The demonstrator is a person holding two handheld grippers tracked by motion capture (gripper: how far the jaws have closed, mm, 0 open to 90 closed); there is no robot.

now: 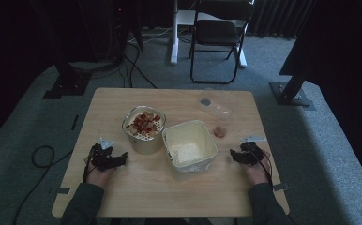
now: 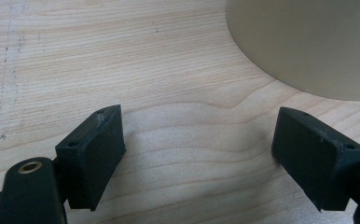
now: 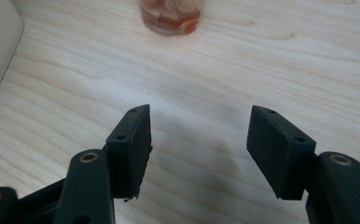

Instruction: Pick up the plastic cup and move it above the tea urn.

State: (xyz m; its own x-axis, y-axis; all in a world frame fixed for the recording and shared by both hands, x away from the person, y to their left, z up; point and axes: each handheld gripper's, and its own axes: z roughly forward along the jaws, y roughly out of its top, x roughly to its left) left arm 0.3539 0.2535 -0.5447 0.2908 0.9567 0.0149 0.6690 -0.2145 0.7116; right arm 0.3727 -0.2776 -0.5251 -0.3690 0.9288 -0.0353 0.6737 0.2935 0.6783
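Wooden tabletop [image 1: 137, 197], both grippers empty, nothing picked up so far.
Near left gripper [image 1: 108, 158] and right gripper [image 1: 247, 153] rest with fingers released; between them the square tub [image 1: 189, 145], farther the round food tub [image 1: 144, 128], farthest right the clear cup [image 1: 221, 123] untouched.

Two grippers [image 1: 123, 158] [image 1: 232, 155], one round bowl [image 1: 144, 127], one square tub [image 1: 189, 145], one clear cup [image 1: 219, 119].

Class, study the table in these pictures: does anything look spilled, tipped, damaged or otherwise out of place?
Nothing stands out. The round tub of cereal pieces, the square empty tub and the clear plastic cup with a little reddish food at its bottom all stand upright on the wooden table, with no spill visible.
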